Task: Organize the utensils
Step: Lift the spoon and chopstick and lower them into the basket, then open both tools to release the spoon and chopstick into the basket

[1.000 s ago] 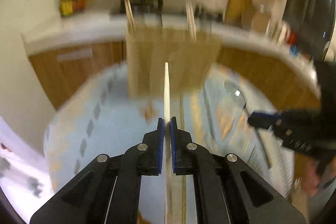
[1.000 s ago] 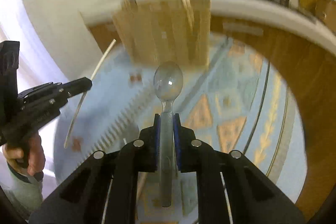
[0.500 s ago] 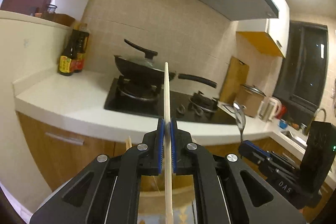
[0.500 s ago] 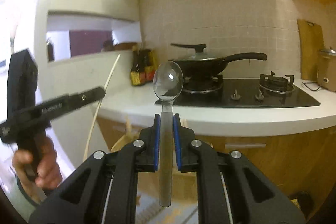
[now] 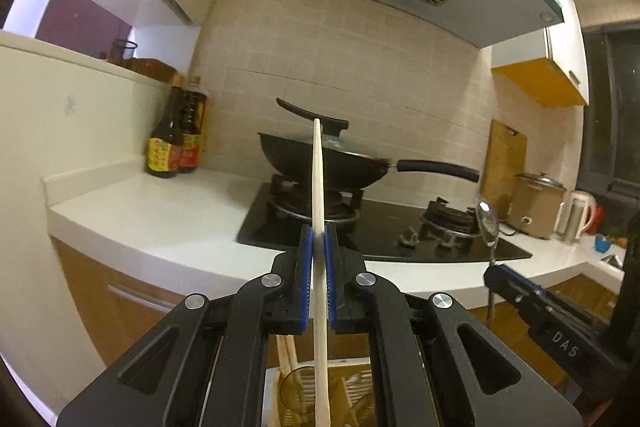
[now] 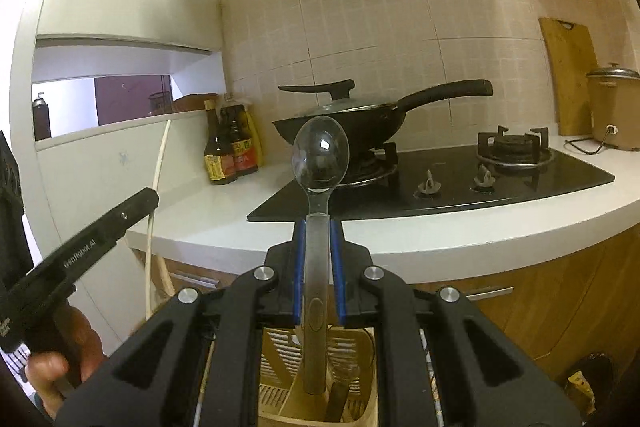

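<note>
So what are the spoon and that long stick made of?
The spoon looks like polished metal, probably stainless steel: grey, shiny, with a mirror-like bowl catching light. The long stick, seemingly a chopstick, looks like pale matte wood or bamboo, with no shine; which one is hard to tell.

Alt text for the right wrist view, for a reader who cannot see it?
The right gripper holds a metal spoon bowl-up above a beige utensil holder. Behind are a stove and wok; the left gripper holds a chopstick.
</note>
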`<state>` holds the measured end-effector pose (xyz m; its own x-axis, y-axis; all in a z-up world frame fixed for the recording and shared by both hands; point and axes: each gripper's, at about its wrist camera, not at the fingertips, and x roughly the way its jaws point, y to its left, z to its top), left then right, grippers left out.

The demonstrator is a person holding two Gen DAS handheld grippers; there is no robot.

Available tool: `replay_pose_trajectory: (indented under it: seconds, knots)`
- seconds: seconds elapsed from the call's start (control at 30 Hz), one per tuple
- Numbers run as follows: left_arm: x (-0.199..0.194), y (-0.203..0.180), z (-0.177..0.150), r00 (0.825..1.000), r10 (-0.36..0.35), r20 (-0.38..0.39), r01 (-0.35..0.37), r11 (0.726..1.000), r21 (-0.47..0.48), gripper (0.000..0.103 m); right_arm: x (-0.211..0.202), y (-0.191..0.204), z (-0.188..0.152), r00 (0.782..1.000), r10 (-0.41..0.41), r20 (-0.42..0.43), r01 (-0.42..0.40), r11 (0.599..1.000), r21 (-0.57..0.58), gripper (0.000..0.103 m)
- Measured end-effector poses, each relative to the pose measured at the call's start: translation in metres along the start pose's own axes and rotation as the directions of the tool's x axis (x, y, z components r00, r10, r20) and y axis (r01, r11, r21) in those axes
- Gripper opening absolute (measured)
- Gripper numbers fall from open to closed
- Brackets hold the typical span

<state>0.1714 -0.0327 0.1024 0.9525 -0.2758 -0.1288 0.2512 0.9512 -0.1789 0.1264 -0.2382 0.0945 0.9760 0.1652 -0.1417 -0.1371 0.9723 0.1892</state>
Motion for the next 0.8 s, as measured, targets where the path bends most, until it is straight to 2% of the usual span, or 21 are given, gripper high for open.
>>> replay_pose_trajectory:
  seconds: [0.2,0.27,0.33,0.4,0.43,0.6,0.8]
  knots:
    - [-0.005,0.005,-0.014,1.0,0.015,0.013,-0.015,1.0,0.011,0.006,-0.011,0.004,-0.014,0.999,-0.017,0.031,0.018,0.999,-0.038,0.011]
    - [-0.009,0.008,-0.017,1.0,0.003,-0.011,-0.003,1.0,0.013,0.007,-0.015,0.002,-0.015,1.0,-0.001,0.017,0.001,0.999,-0.037,0.012]
    - [-0.013,0.012,-0.021,0.999,-0.01,-0.033,0.01,1.0,0.001,0.011,-0.024,0.001,-0.019,1.0,0.002,0.004,-0.001,0.999,-0.038,0.018]
    - [-0.022,0.016,-0.024,0.999,-0.017,-0.045,0.017,1.0,-0.005,0.028,-0.037,0.0,-0.023,1.0,0.001,-0.012,-0.002,0.999,-0.04,0.031]
    - [-0.025,0.016,-0.025,0.999,-0.016,-0.049,0.015,1.0,-0.003,0.031,-0.043,0.0,-0.024,1.0,-0.002,-0.017,0.002,0.999,-0.039,0.038]
    - [-0.056,0.017,-0.025,0.994,-0.061,-0.094,0.062,0.998,0.01,0.061,-0.08,0.004,-0.031,0.998,0.001,-0.061,-0.003,0.999,-0.04,0.045]
    - [-0.098,0.017,-0.026,0.981,-0.129,-0.147,0.128,0.992,-0.022,0.069,-0.123,0.013,-0.043,0.989,-0.016,-0.145,0.01,0.999,-0.042,0.051]
